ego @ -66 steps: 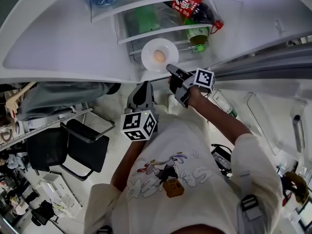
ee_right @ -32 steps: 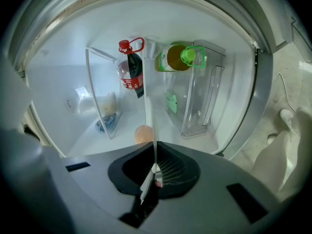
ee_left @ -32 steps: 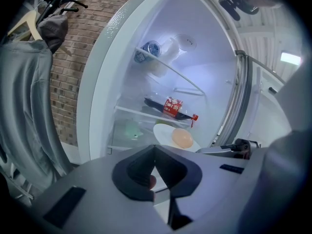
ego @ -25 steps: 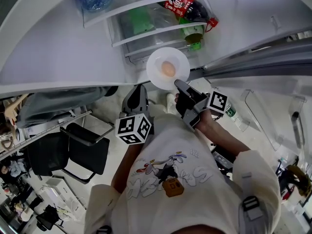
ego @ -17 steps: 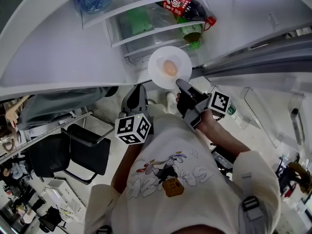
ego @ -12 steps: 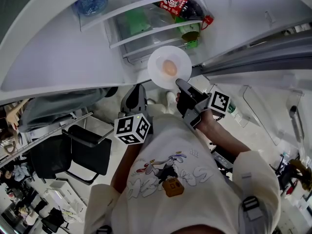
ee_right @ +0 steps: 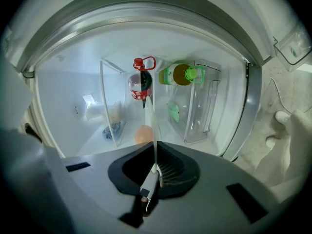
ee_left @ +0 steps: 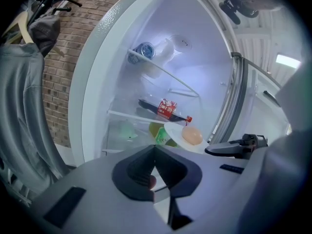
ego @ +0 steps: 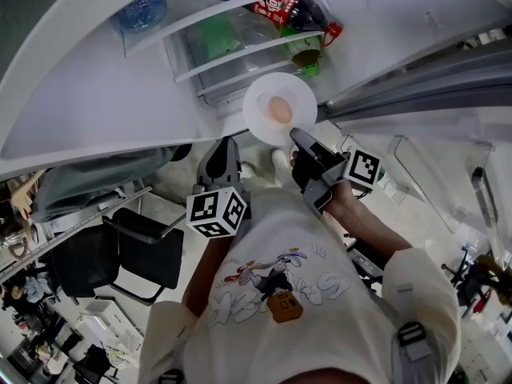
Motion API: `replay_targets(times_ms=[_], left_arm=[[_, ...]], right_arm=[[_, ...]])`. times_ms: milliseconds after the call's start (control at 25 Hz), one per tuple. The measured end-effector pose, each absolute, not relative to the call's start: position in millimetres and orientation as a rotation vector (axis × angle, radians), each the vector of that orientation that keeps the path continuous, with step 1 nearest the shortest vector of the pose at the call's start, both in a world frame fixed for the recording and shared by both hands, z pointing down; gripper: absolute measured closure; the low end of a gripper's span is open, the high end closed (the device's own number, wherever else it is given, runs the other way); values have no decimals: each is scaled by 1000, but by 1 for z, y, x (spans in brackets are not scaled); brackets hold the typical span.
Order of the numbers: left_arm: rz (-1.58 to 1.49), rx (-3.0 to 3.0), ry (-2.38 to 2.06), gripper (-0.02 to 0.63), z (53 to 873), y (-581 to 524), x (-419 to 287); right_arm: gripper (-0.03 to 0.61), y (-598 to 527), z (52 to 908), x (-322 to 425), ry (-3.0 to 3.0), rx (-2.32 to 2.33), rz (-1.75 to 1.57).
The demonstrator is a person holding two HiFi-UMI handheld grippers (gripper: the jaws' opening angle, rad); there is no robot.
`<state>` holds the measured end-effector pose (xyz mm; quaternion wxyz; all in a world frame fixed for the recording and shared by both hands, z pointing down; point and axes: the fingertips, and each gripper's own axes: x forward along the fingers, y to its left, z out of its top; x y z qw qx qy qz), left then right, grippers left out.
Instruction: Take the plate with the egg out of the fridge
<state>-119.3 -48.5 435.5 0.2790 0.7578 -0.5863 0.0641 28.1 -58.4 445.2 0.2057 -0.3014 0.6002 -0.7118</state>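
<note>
— Where's the plate (ego: 260,94) now, is it out?

— As good as, I'd say. It's in the air just in front of the open fridge (ego: 96,94), level with the front edge of the lower shelf, with the egg (ego: 280,109) sitting in the middle of it. The cola bottle (ego: 276,6) and the green bottle (ego: 300,50) lie behind it on the shelves.

— And who's got it?

— The right tongs (ego: 298,136), clenched on the near rim only. Seen along their jaws, the plate (ee_right: 154,130) runs edge-on straight out from between them, with the egg (ee_right: 144,133) off to one side of that line. The whole plate hangs beyond the jaw tips.

— The other one?

— The left tongs (ego: 226,152) are clamped together with nothing in them, low and well apart from the plate, close to the person's chest. From there the plate (ee_left: 175,130) and egg (ee_left: 192,135) show up and to the right.

— So what matters here?

— Level and slow, I'd think. It's a one-edge pinch with a loose egg, so any tilt of the wrist and it rolls. Draw it straight back, firm grip, no twisting.
</note>
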Motion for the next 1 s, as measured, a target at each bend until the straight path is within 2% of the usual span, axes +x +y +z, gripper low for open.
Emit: replay_targets(times_ms=[1000], left_arm=[[178, 2040, -1554, 604, 437, -38, -133]], right_arm=[[558, -53, 454, 19, 1650, -883, -1986]])
